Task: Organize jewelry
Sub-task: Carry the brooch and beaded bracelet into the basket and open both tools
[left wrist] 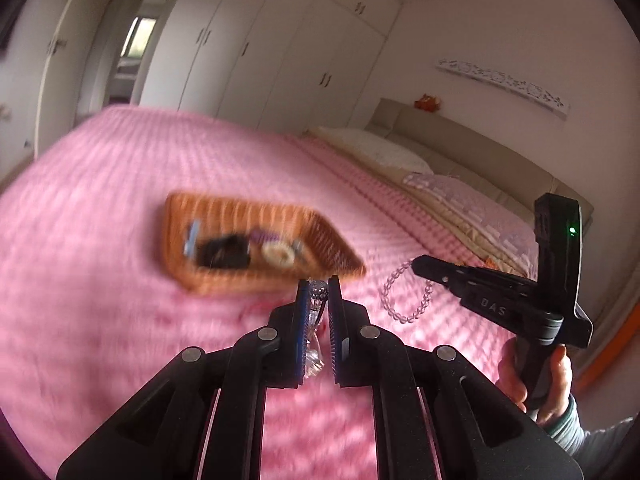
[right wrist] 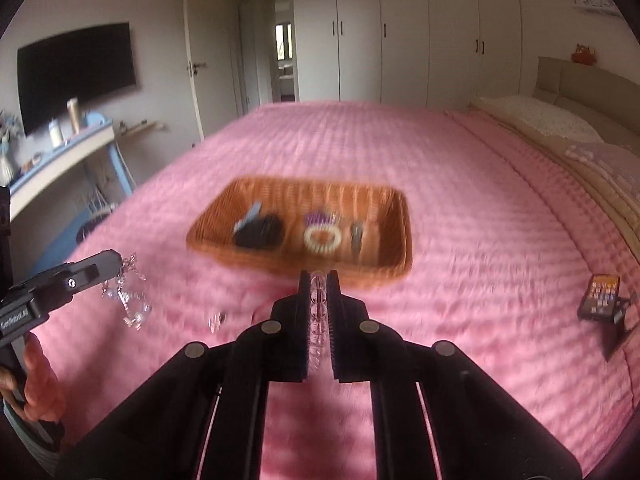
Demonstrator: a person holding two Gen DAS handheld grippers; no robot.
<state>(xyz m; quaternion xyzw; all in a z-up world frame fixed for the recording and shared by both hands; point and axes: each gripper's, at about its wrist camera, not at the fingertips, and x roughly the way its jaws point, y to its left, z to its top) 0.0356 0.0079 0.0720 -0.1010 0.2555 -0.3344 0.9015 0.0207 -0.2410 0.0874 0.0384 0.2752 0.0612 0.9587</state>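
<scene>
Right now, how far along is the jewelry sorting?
Several pieces already lie in the wicker basket, among them a cream ring-shaped piece and a dark item. The left gripper holds a clear crystal piece and the right gripper a pale bead bracelet. Both still need placing in the basket.

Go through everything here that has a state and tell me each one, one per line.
Left claw: shut on the crystal piece, held above the bed.
Right claw: shut on the bead bracelet, which dangles.
Wicker basket: open, holding accessories.
Phone: screen lit, propped up.
TV: screen dark.
</scene>
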